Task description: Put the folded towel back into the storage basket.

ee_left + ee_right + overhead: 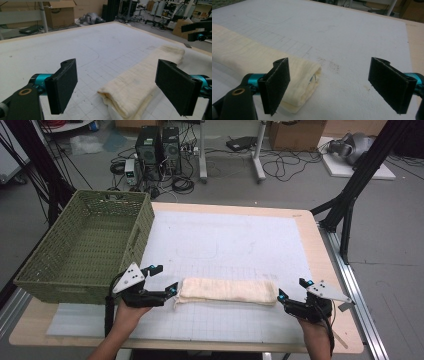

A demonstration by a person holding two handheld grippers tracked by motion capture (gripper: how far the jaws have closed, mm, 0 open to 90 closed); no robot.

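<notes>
Both grippers gape wide at the ends of the folded cream cloth, which lies near the table's front edge: left gripper at its nine o'clock end, right gripper at three o'clock. No lettering is readable anywhere. At ten o'clock a green woven basket stands beside the gridded white mat.

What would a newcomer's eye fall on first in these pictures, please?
Probably the cream folded towel, lying lengthwise near the front of the white gridded mat. An open left tool and open right tool sit at its two ends, not gripping it. The green woven basket at the table's left edge comes next.
</notes>
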